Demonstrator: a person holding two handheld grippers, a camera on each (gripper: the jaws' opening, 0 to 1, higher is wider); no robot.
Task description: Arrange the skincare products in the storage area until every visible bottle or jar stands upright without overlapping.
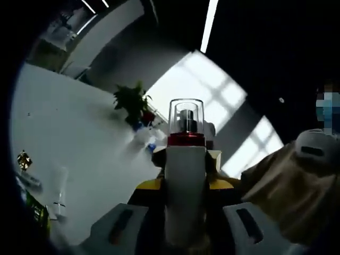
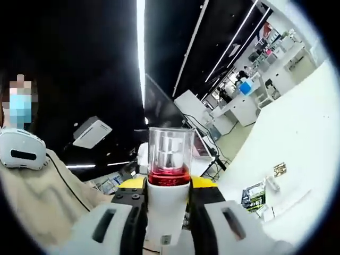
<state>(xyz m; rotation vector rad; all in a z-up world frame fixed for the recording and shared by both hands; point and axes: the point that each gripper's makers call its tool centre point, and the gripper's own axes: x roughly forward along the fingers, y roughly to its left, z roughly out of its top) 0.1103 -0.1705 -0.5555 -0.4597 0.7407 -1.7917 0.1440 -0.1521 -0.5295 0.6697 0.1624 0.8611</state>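
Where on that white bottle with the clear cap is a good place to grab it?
Around the straight white body, from either side, below the red collar. That is how the right gripper holds the bottle now: the flat sides suit the jaws, while the clear cap looks slippery and might pull off.

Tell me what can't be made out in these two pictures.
- Left gripper view: the bottle held in the left claw has its base hidden between the jaws; any label is unreadable.
- Left gripper view: items by the plant are blurred.
- Right gripper view: the second bottle's base is hidden in the right claw.
- Right gripper view: small packets on the white table are too small to identify.
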